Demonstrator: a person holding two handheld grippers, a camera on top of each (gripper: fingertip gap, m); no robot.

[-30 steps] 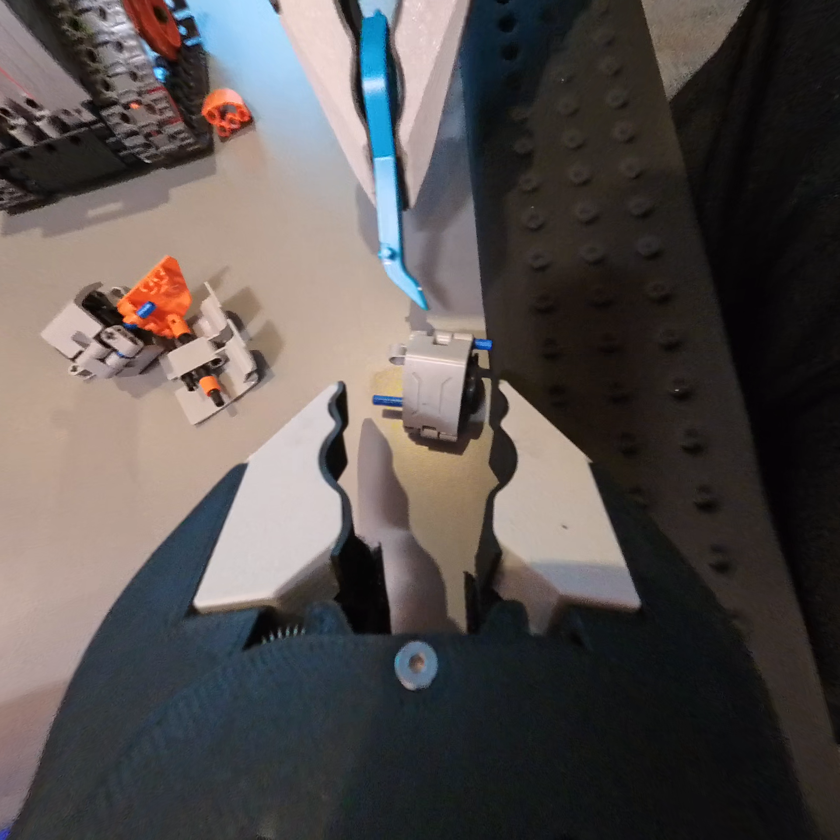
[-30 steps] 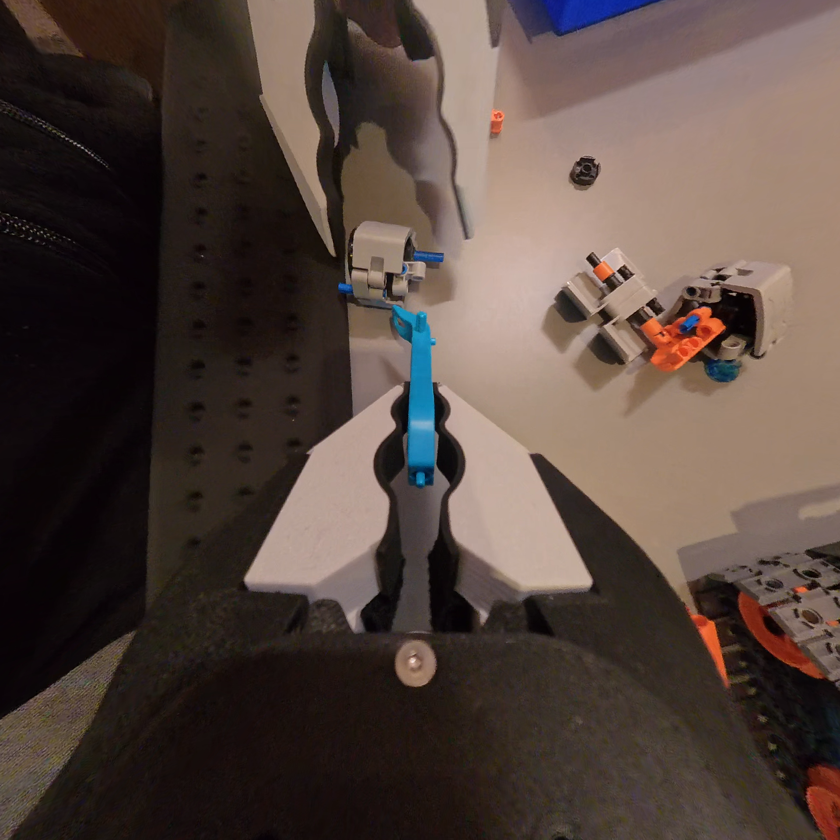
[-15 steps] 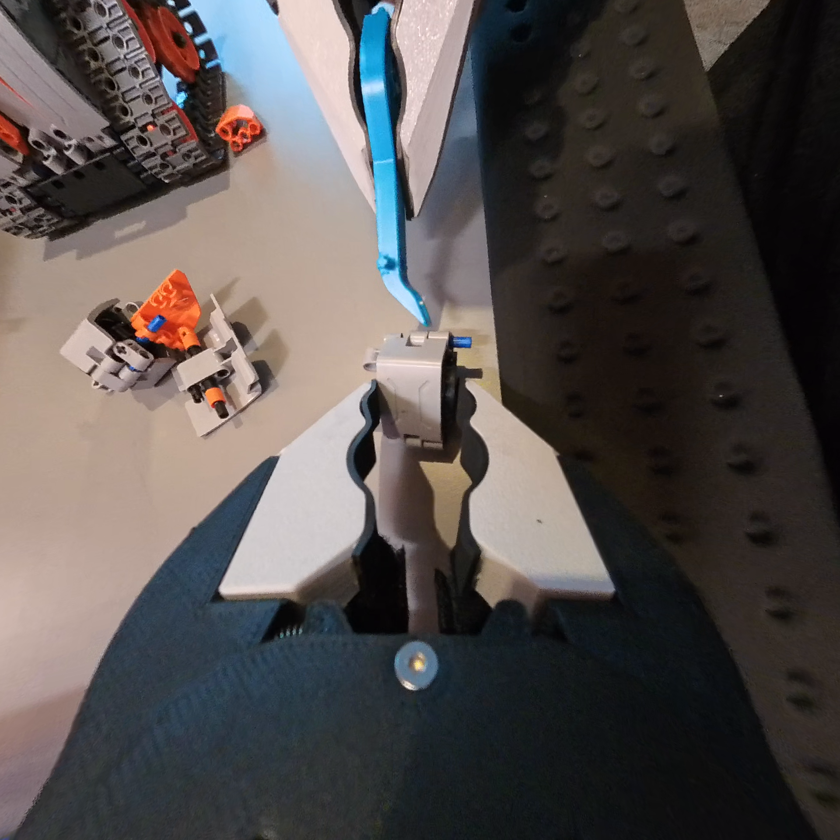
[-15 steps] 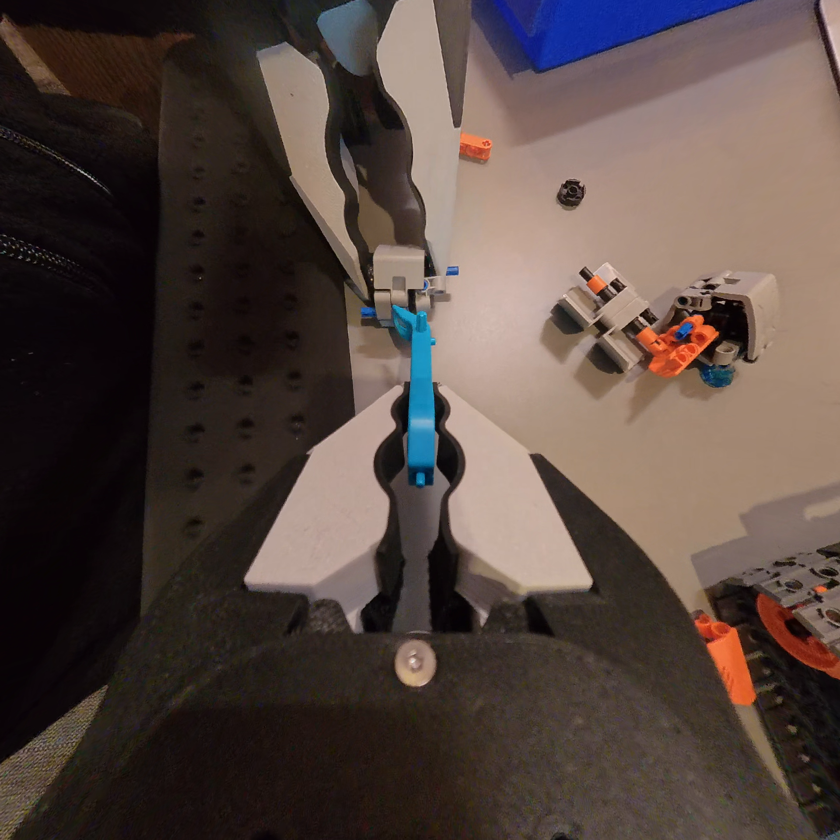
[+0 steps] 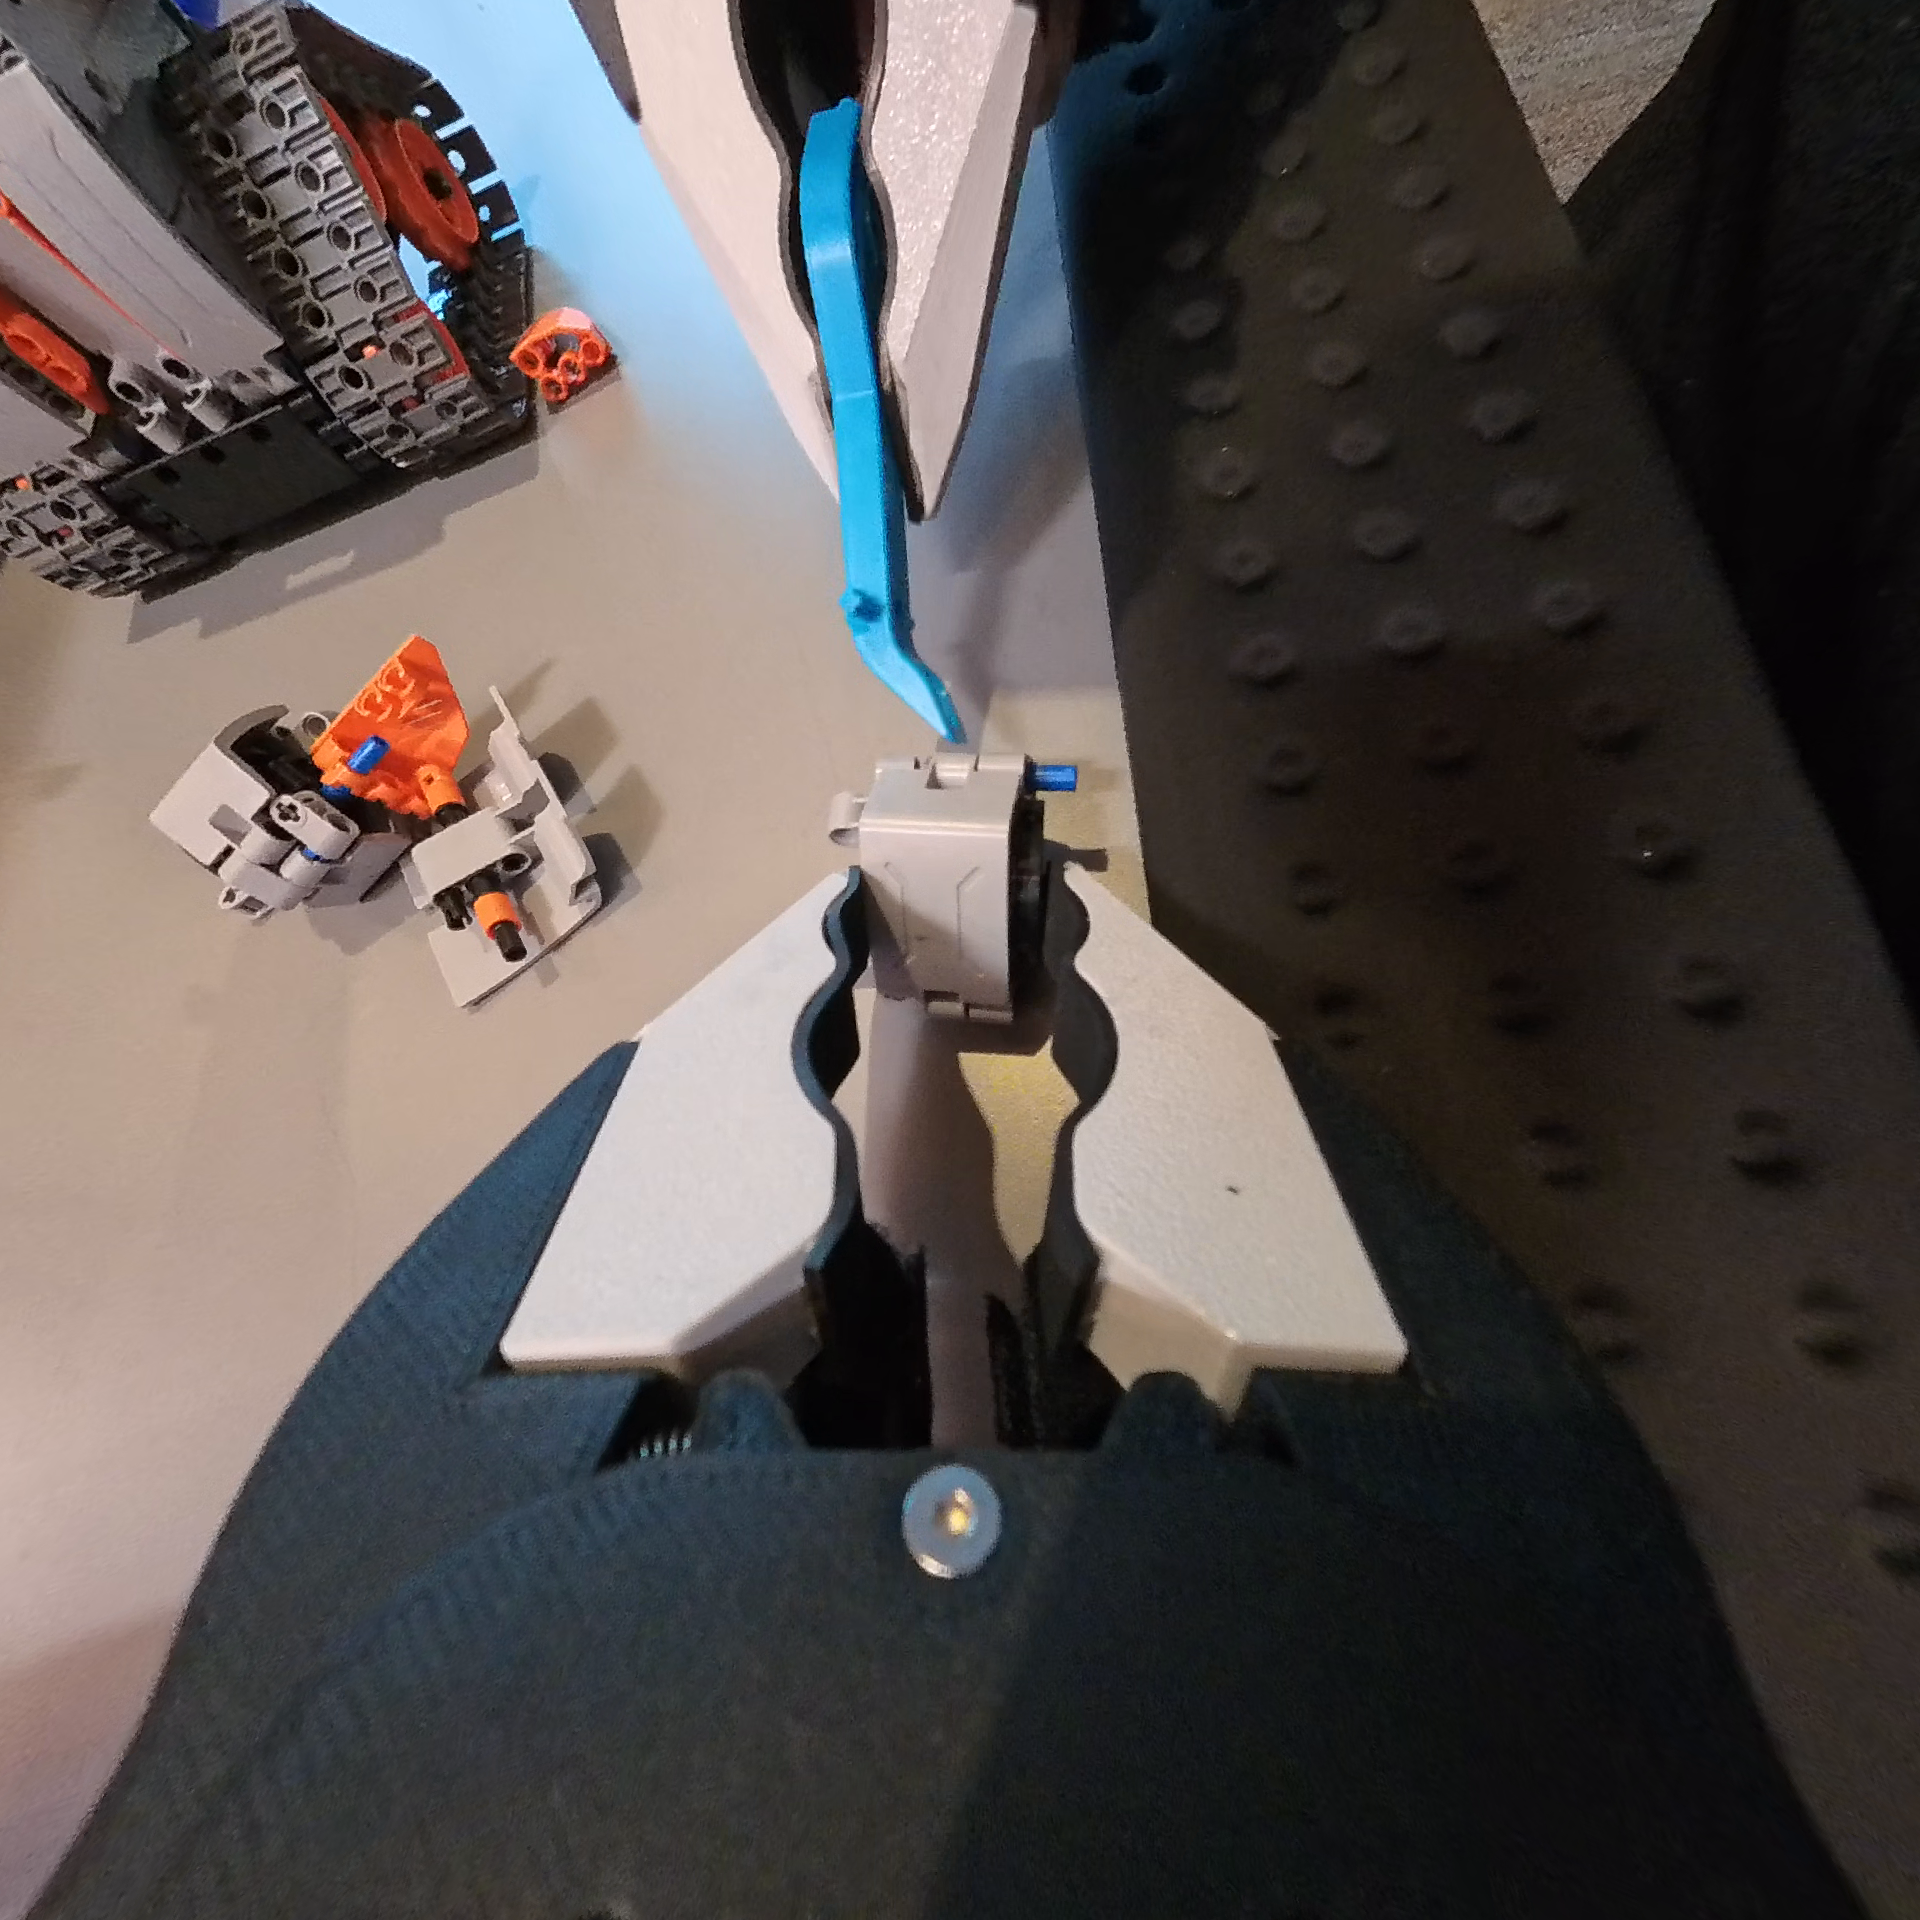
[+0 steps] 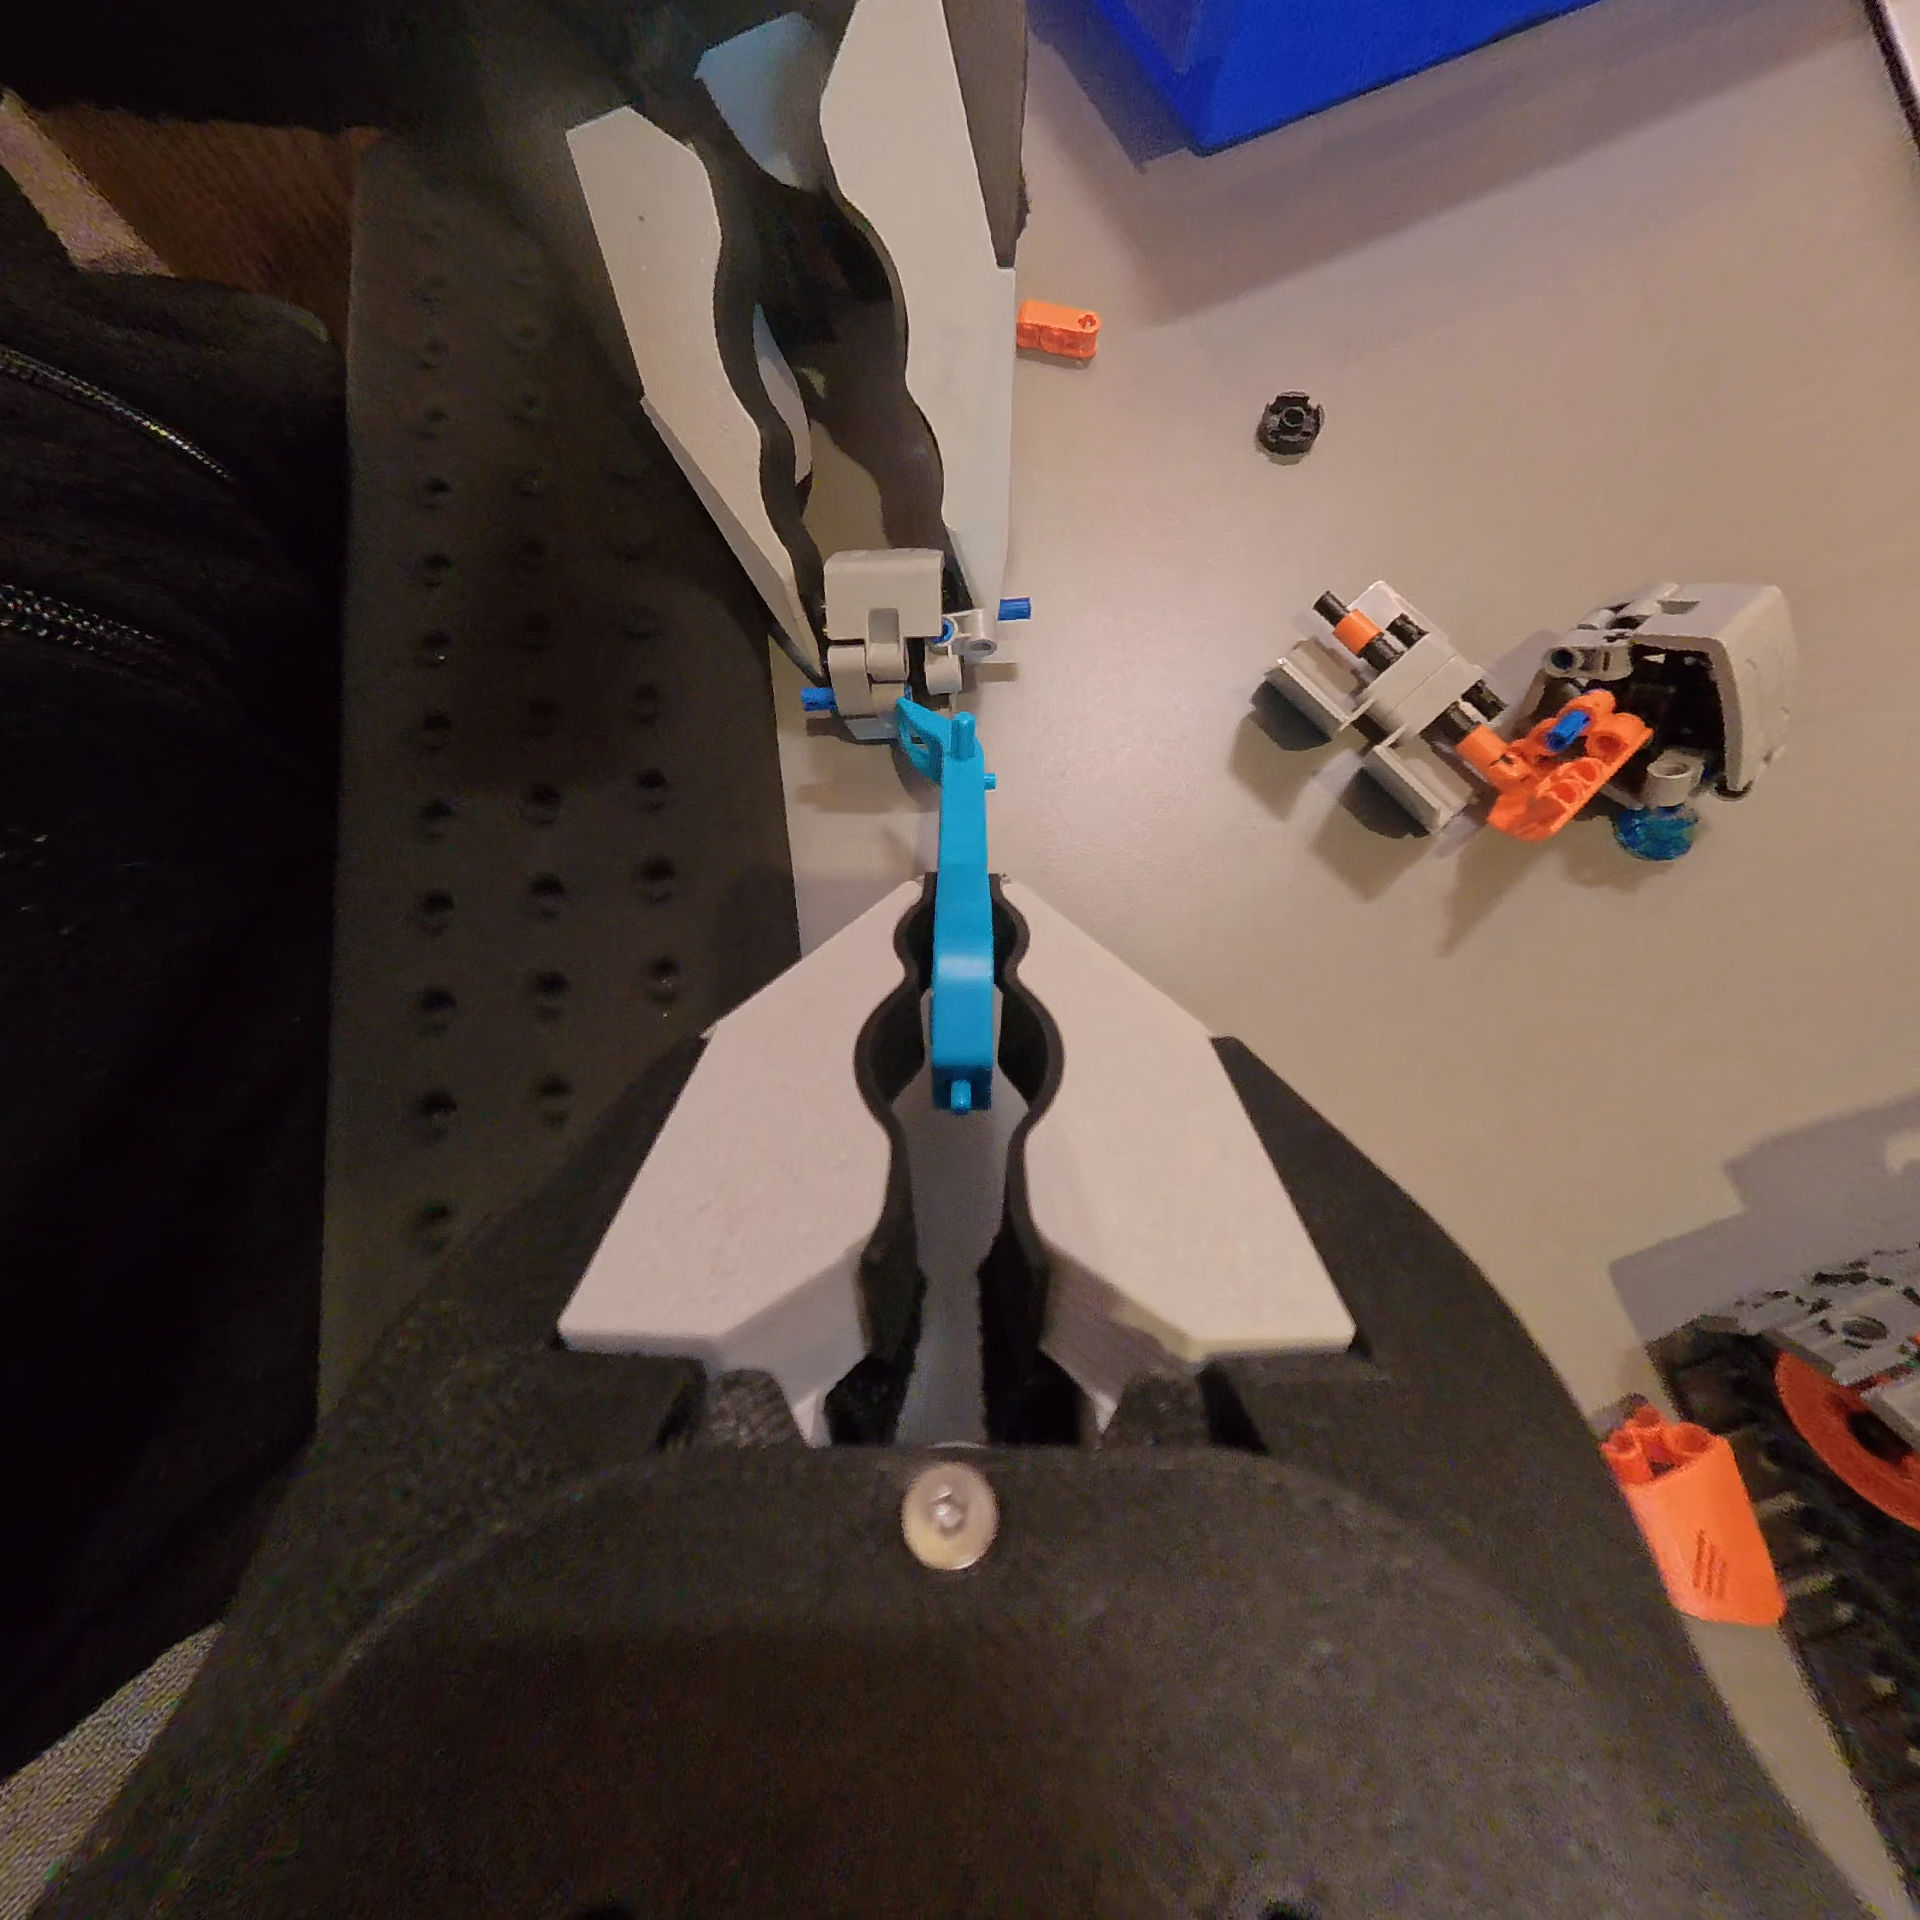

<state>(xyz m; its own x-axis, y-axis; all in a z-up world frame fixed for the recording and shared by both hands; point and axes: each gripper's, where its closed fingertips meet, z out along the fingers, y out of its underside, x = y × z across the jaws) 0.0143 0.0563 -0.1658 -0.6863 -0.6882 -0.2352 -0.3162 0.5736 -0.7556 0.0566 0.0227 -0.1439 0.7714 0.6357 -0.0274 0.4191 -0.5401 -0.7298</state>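
Note:
My left gripper is shut on a small grey brick assembly with blue pins, held at the fingertips next to the edge of a black studded mat. My right gripper is shut on a blue lever-shaped tool that sticks out forward. The tool's wedge tip touches the end of the grey assembly. In the left wrist view the blue tool comes down from the right gripper's fingers at the top. In the right wrist view the left gripper's fingers come in from the top.
Two small grey and orange assemblies lie on the beige table; they also show in the right wrist view. A tracked model stands at the far left. Loose orange pieces, a black round piece and a blue bin lie beyond. One gripper's finger ends stand about 7 cm off the other's. To the black round piece: left tips about 11 cm, right tips about 15 cm.
My left gripper moved forward and closed on the grey assembly, which lay loose on the table before. The blue tool's tip has come up against the assembly.

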